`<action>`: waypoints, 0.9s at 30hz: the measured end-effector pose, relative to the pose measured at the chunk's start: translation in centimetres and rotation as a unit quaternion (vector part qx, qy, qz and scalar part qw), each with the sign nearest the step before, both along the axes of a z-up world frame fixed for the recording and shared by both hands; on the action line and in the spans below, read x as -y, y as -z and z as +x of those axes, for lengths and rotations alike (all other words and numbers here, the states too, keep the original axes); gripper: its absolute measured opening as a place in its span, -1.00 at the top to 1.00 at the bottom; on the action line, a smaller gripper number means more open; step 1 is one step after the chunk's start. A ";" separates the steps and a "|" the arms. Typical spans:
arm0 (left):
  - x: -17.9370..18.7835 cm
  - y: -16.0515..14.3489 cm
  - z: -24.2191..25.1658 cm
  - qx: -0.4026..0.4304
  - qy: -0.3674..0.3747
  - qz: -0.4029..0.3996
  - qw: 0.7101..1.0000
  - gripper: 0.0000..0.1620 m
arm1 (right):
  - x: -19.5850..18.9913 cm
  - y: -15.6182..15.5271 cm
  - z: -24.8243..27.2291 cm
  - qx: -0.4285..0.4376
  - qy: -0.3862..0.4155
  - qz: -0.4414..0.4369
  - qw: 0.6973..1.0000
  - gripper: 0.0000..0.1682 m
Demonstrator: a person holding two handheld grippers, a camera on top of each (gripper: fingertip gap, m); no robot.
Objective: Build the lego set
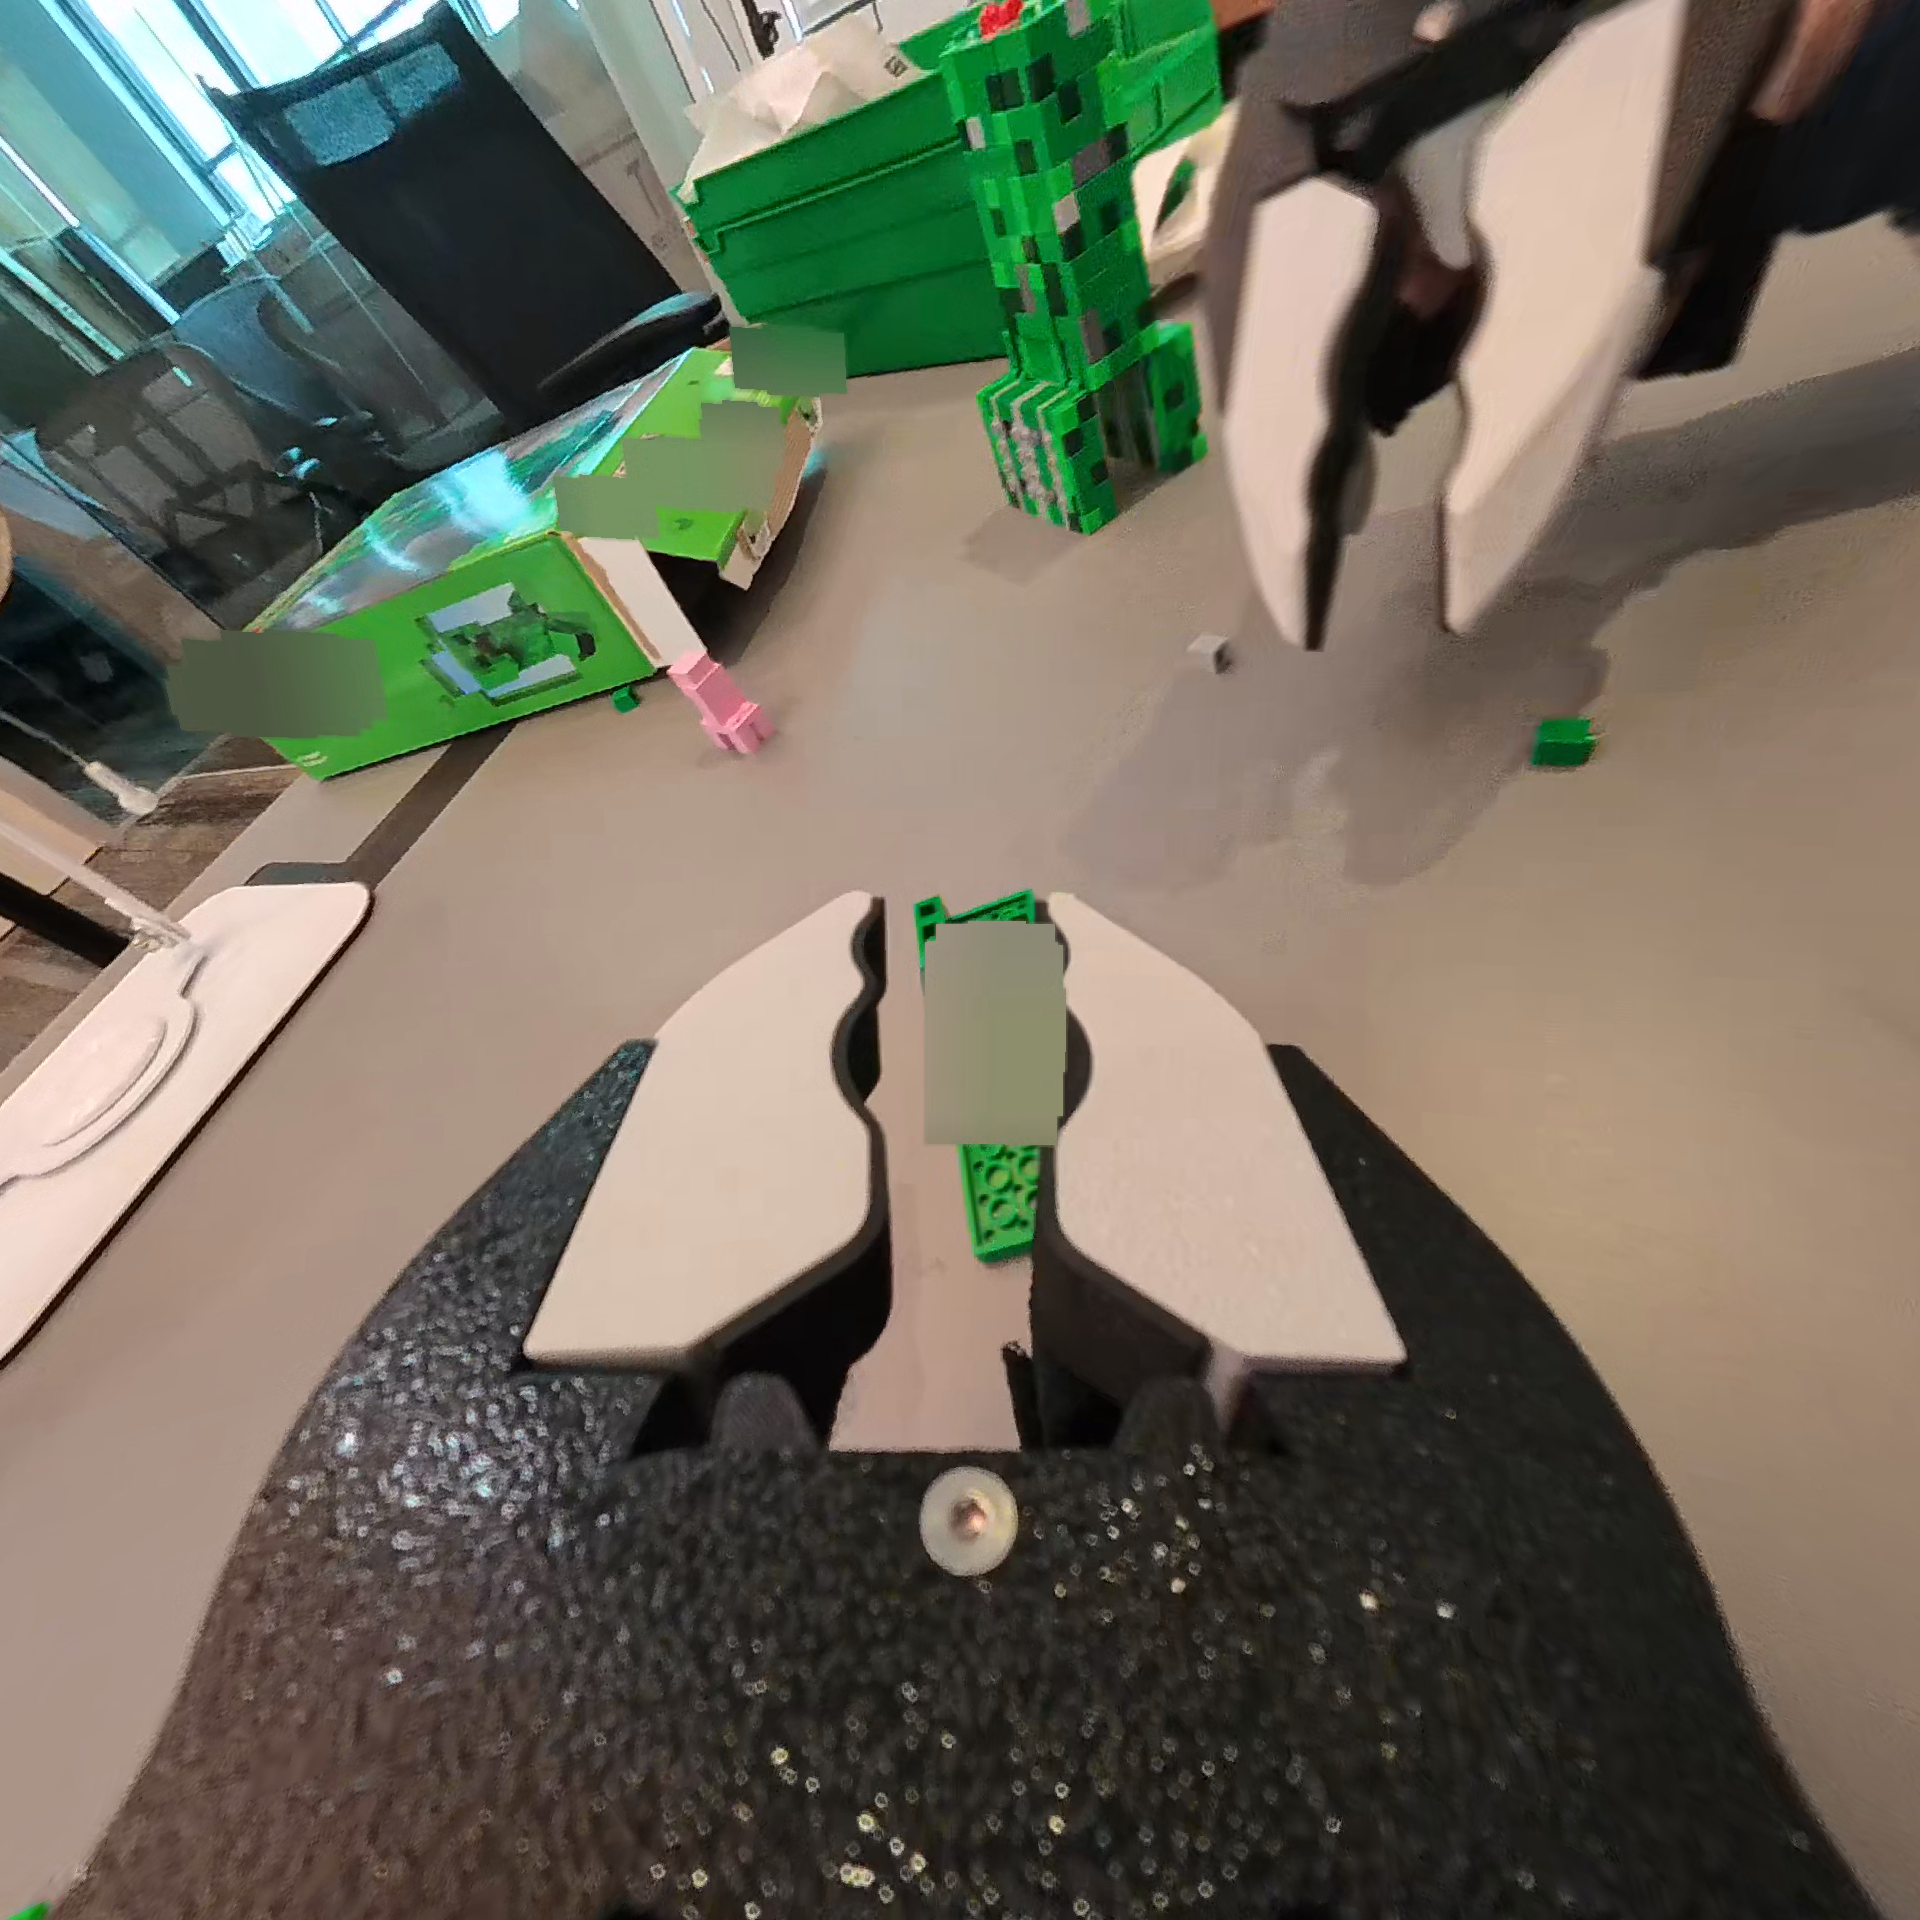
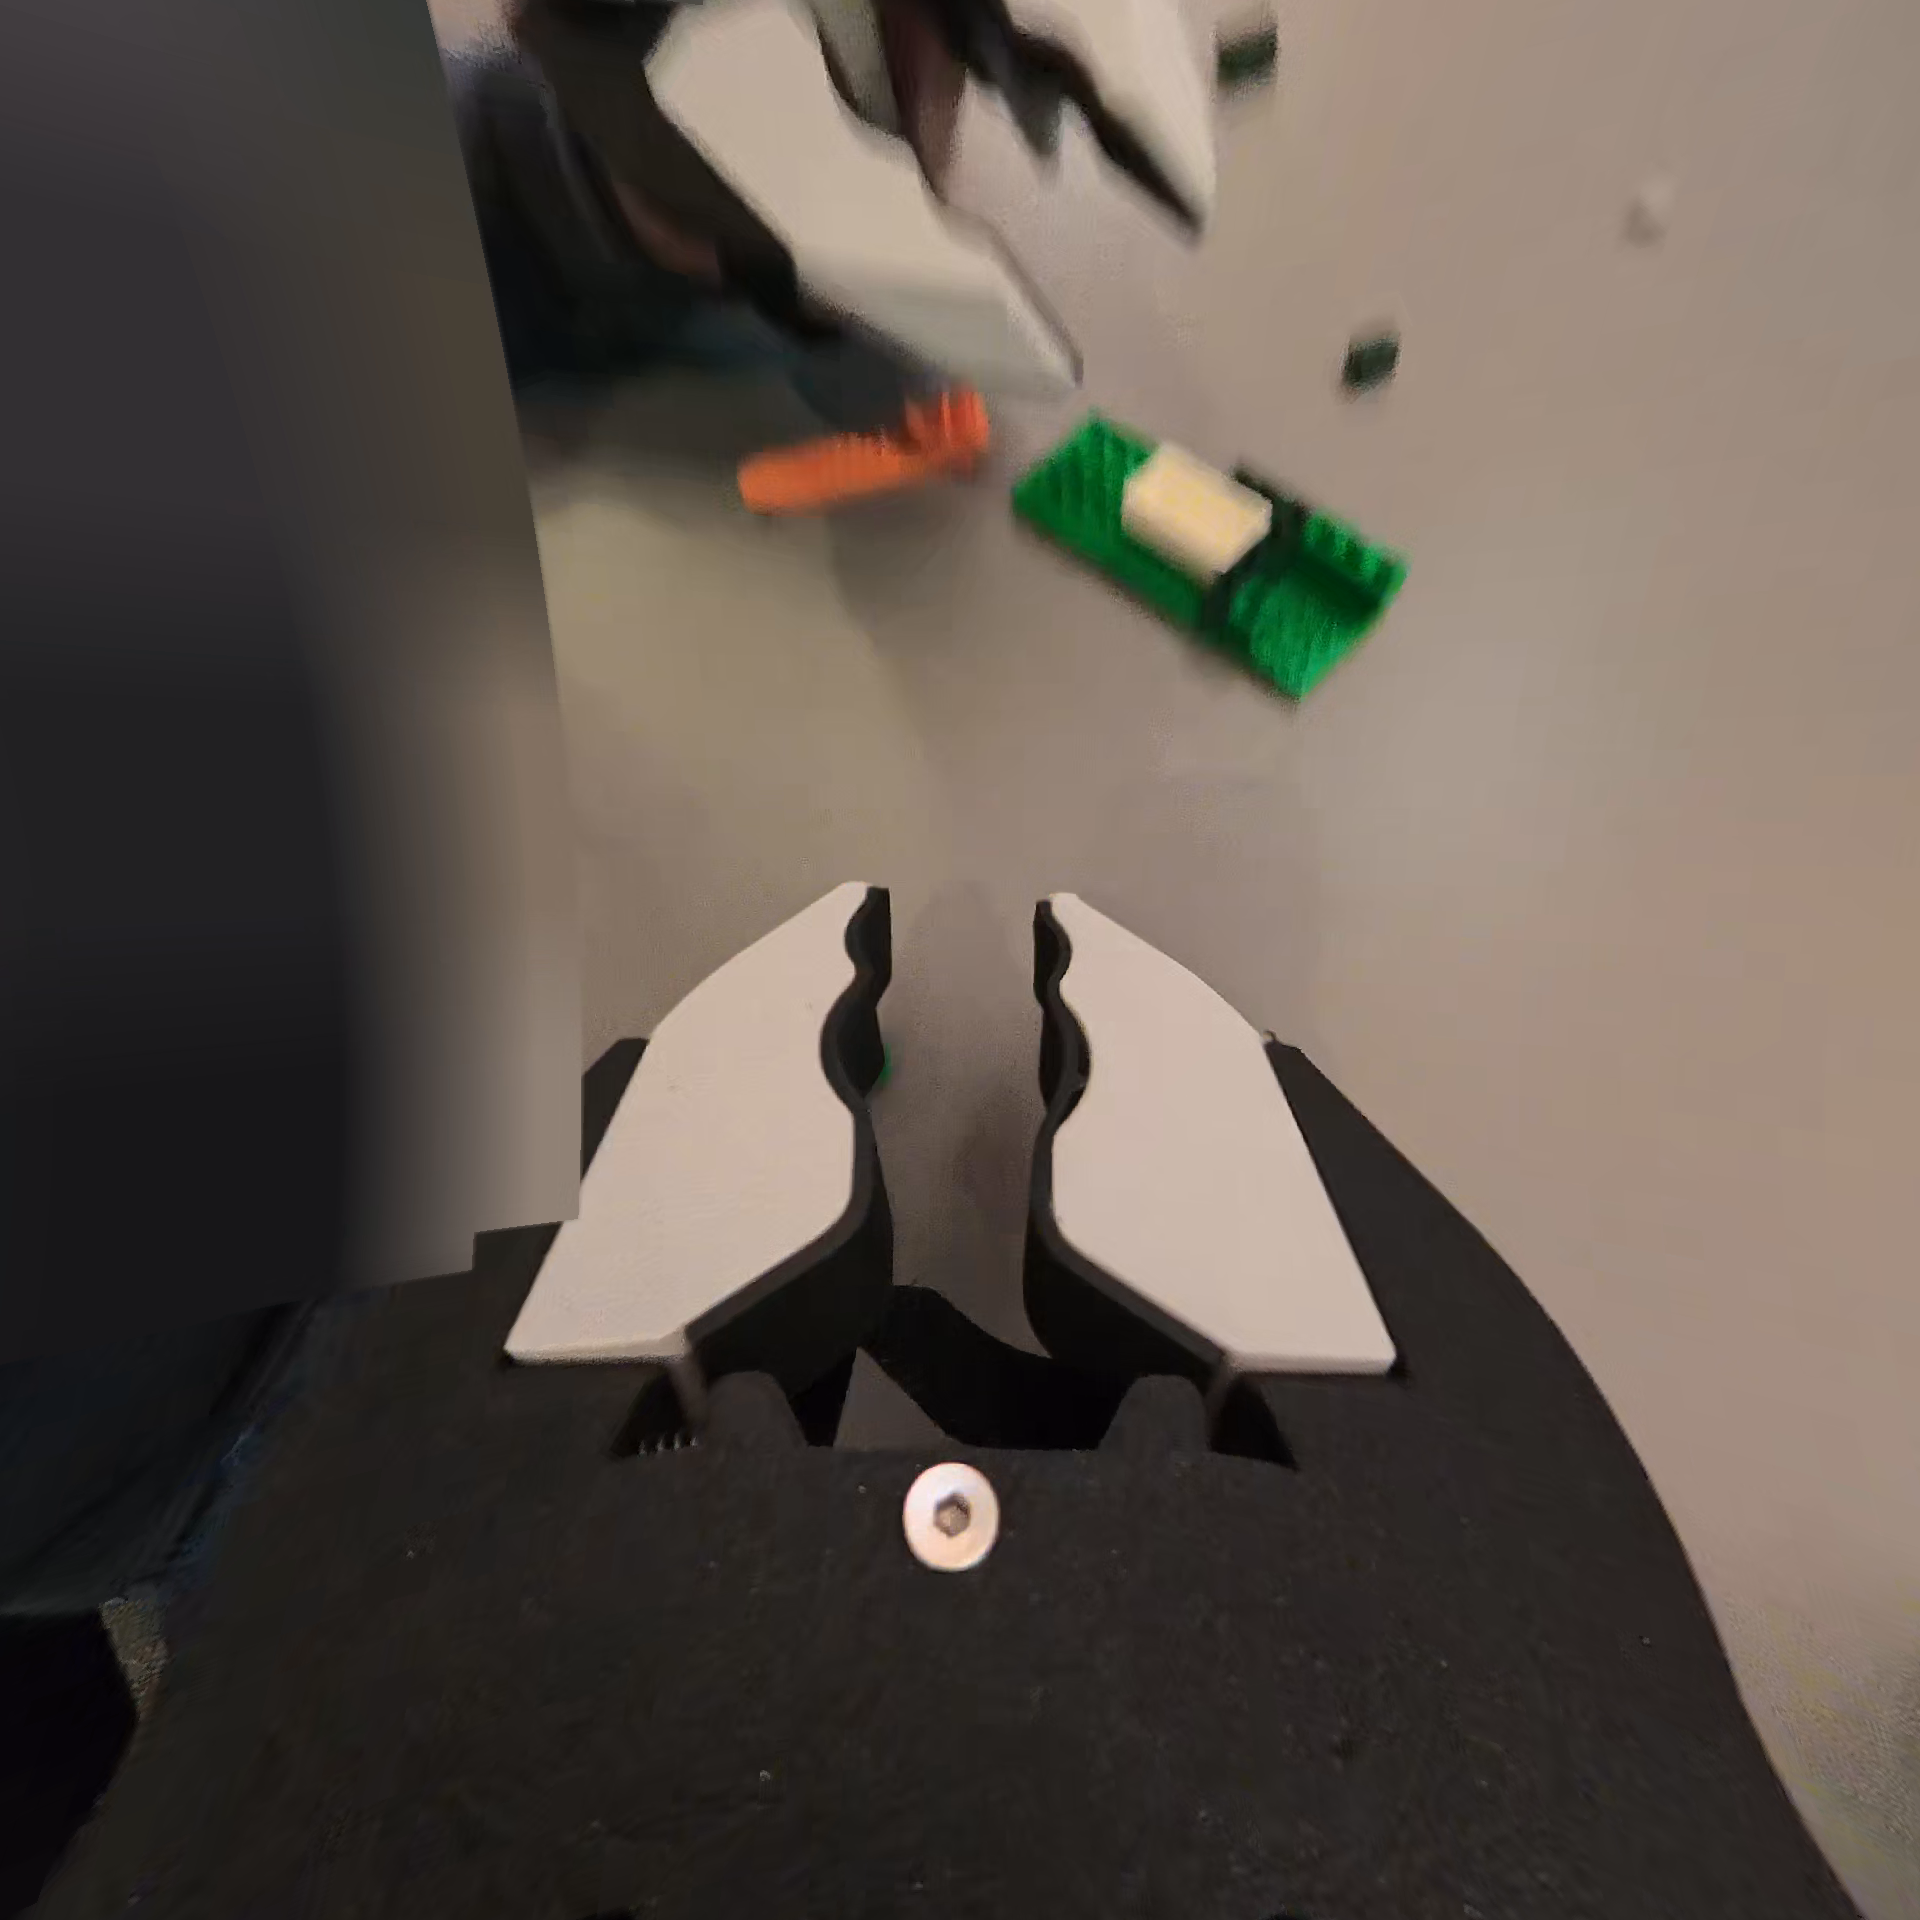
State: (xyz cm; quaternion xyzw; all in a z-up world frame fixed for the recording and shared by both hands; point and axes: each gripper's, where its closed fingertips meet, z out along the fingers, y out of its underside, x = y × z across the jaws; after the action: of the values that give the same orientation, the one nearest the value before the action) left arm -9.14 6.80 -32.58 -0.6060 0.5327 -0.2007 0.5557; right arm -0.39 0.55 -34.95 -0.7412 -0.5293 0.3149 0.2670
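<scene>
Left wrist view low over the grey table (image 1: 727, 831), facing the far green model (image 1: 1091, 312), right wrist view looking steeply down, close, both sharing the green plate (image 2: 1205, 551).

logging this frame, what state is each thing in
left gripper: open, green plate between its fingers
right gripper: open, empty
green plate: flat on table
creeper: built, upright
box: on its side, flap open
pink pig: upright
</scene>
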 end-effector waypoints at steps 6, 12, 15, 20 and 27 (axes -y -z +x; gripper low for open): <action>2.5 0.0 1.8 -0.004 0.063 0.007 0.998 0.68 | 3.5 2.3 2.3 0.016 0.129 -0.013 0.991 0.70; 3.7 0.7 2.9 -0.018 0.091 -0.001 0.996 0.69 | 3.5 4.1 1.9 0.057 0.124 0.044 0.990 0.65; 3.9 0.8 2.9 -0.011 0.099 -0.021 0.995 0.69 | 3.7 4.2 1.3 0.057 0.096 0.044 0.993 0.87; 4.4 0.3 3.1 0.021 0.113 -0.079 0.990 0.69 | 1.9 2.7 0.7 0.040 0.082 0.160 0.983 1.00; 3.7 0.1 2.9 0.069 0.104 -0.158 0.980 0.68 | -0.3 2.7 0.2 0.023 0.093 0.169 0.981 0.82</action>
State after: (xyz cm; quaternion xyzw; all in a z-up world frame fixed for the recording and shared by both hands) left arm -6.27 3.07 -32.64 -0.6123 0.5147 -0.3800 0.4646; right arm -0.19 0.88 -37.67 -0.7385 -0.5094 0.1780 0.4043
